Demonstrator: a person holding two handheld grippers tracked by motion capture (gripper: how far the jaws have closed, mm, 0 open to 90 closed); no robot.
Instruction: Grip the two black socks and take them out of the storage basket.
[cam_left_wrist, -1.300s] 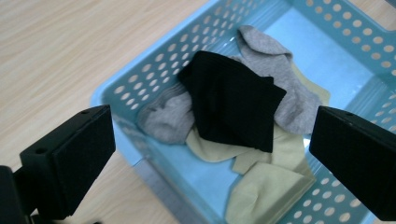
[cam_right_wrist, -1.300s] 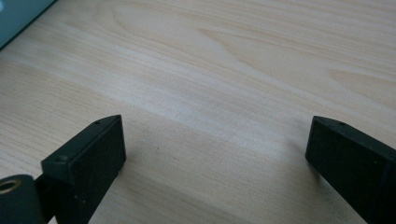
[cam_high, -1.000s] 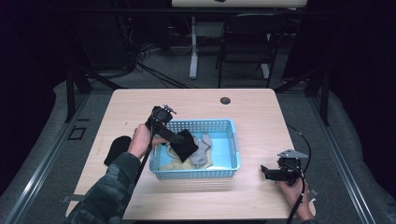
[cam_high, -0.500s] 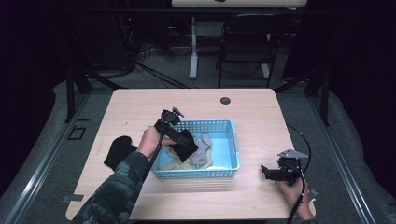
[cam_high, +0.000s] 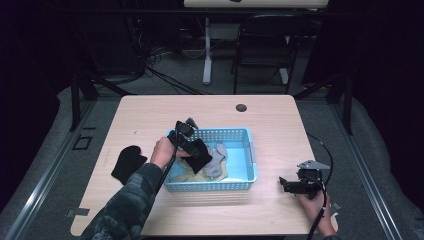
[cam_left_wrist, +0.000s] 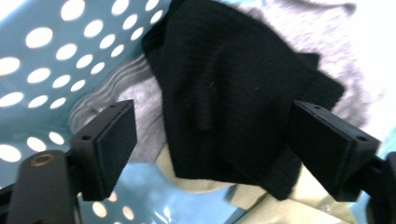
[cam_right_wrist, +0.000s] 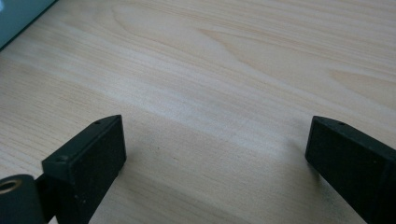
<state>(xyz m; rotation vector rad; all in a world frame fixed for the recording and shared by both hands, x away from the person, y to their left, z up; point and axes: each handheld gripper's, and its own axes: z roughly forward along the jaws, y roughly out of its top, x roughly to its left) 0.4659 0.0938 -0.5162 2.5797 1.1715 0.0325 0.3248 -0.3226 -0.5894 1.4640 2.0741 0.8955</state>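
A blue perforated basket (cam_high: 210, 186) sits mid-table and holds a black sock (cam_high: 201, 150), a grey sock (cam_high: 218, 156) and a beige one (cam_high: 192, 175). My left gripper (cam_high: 193, 145) reaches down into the basket from its left rim. In the left gripper view the jaws (cam_left_wrist: 217, 149) straddle the black sock (cam_left_wrist: 233, 93); they have just been closing, but the pads do not press on it. The grey sock (cam_left_wrist: 140, 107) and the basket wall (cam_left_wrist: 56, 56) lie beside it. My right gripper (cam_high: 283, 184) rests open near the front right, over bare wood (cam_right_wrist: 215, 158).
Another black sock (cam_high: 127, 162) lies flat on the table left of the basket. A dark round hole (cam_high: 241, 107) marks the far edge of the tabletop. The right gripper's cable (cam_high: 325, 150) loops off the right side. A chair (cam_high: 260, 50) stands beyond the table.
My left gripper has moved right from the basket's left rim and sunk toward the black sock inside. The right hand has kept still.
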